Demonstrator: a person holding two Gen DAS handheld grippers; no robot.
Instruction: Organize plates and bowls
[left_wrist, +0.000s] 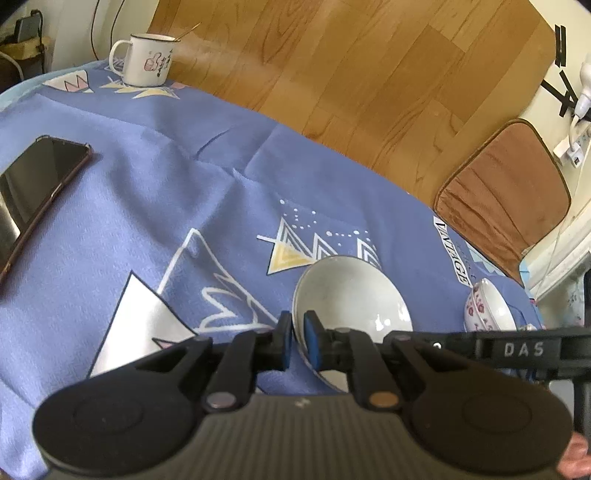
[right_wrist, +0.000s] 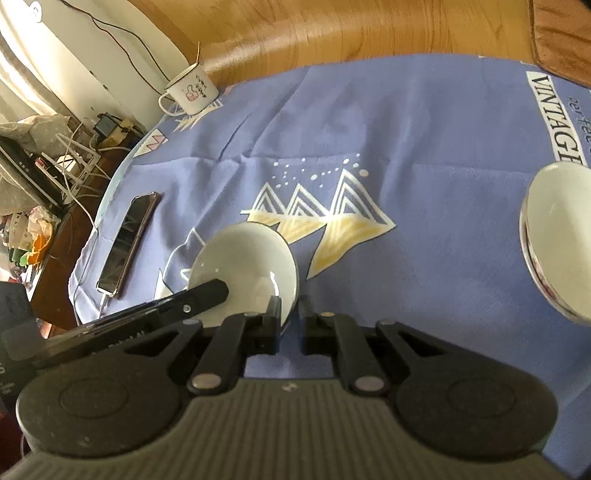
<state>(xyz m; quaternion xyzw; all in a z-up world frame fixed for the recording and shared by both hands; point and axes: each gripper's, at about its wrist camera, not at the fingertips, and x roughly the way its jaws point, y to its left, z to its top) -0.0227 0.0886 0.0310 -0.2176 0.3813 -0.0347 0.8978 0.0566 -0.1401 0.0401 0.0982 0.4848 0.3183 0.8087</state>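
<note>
Left gripper (left_wrist: 298, 341) clamped on white bowl (left_wrist: 354, 295) rim, lower centre. Right gripper (right_wrist: 290, 323) slightly apart, straddling same rim, pad contact unclear.

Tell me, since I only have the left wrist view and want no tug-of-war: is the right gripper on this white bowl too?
Observer: The right gripper straddles the white bowl at its rim, one finger inside and one outside. The outer finger looks clear of the rim.
Operator: How does my left gripper sit from there?
Observer: The left gripper comes in from the left, and one finger lies across the bowl's near rim.
Operator: Anything attached to the phone?
Observer: A white cable is plugged into the near end of the phone.
</note>
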